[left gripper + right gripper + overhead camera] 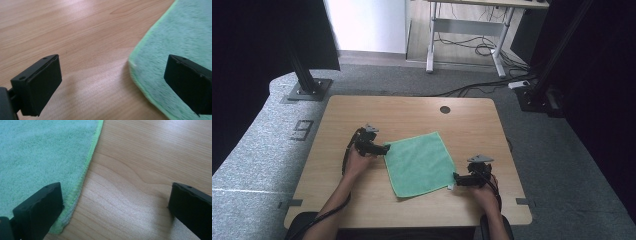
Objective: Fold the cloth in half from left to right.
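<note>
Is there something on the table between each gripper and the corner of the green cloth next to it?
Nothing visible does. The left gripper stands open at the green cloth corner, the right gripper open at the opposite one; between the jaws lie just cloth edge and bare table.

We can read one mark: a large dark numeral "9" (302, 130) on the grey carpeted floor (257, 165), just left of the light wooden tabletop (412, 107) in the high view. It reads as a blocky, stencilled digit. We find no lettering, brand or label on the tabletop. A small white tag (450, 187) sits at a corner of the green microfibre cloth (419, 162), but it is too small for us to read.
</note>
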